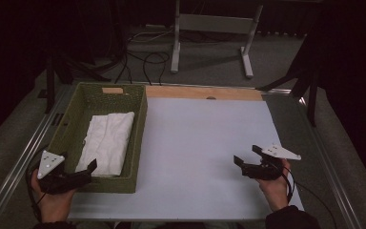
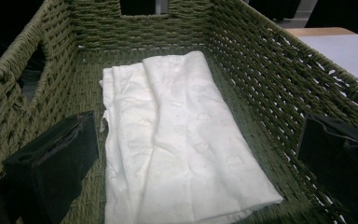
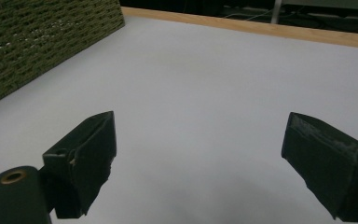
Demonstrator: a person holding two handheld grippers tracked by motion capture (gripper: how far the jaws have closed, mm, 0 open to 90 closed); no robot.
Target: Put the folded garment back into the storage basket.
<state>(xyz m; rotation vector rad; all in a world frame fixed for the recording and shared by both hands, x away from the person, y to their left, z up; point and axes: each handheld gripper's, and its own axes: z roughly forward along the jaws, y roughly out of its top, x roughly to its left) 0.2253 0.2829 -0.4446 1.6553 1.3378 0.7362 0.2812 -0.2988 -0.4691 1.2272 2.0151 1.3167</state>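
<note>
Jaws wide apart on the left gripper [image 1: 78, 167], poised at the near end of the green woven basket [image 1: 140, 138], gripping nothing. Folded white cloth [image 2: 177, 140] flat on the basket floor, just ahead, between the jaw tips. Right gripper [image 1: 248, 155] also spread wide and empty, hovering over the pale table sheet [image 1: 195, 152], well apart from the basket. Beyond, wooden table edge [image 1: 195, 92], then grey carpet, cables, metal stand legs [image 1: 209, 38]. Background dark, hard to make out.

Basket [image 1: 138, 138] walls hem towel [image 1: 107, 140]; top open; white mat [image 1: 205, 143] bare
</note>
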